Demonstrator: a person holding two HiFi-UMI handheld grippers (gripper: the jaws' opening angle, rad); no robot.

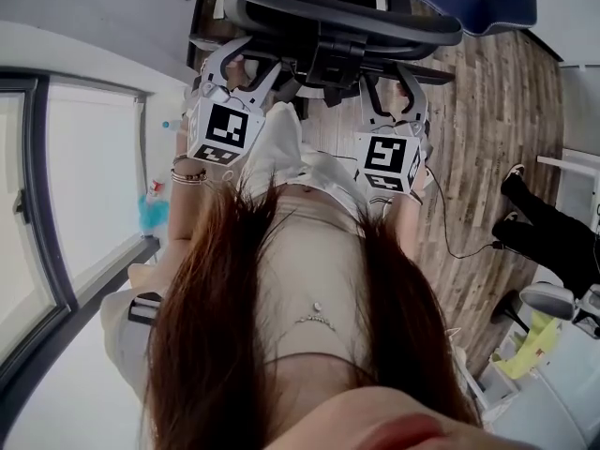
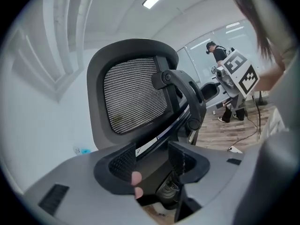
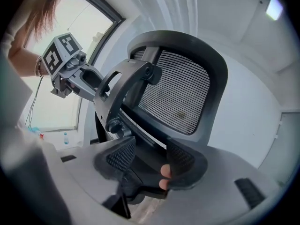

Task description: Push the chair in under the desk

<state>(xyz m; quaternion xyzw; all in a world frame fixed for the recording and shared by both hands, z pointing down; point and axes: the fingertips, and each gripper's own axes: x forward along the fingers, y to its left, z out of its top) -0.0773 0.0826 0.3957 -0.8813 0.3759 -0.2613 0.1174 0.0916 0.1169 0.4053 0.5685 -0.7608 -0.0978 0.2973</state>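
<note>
The black office chair (image 1: 337, 17) stands just ahead of me, its mesh back (image 2: 136, 95) facing both gripper cameras. My left gripper (image 1: 236, 59) reaches to the left side of the chair's lower back frame. My right gripper (image 1: 394, 81) reaches to the right side. In the left gripper view the left gripper (image 2: 152, 161) stands open, its jaws apart either side of a dark bar of the frame. The right gripper (image 3: 150, 158) is open in the same way, with the frame bar (image 3: 140, 139) between its pads. Whether any pad touches the bar I cannot tell.
A tall window (image 1: 84, 204) runs along the left. A blue seat (image 1: 478, 3) stands at the upper right. On the wooden floor (image 1: 487, 120) a thin cable (image 1: 450, 237) trails, and a person's dark-clad legs (image 1: 553, 237) stand at the right. White equipment (image 1: 562, 382) fills the lower right corner.
</note>
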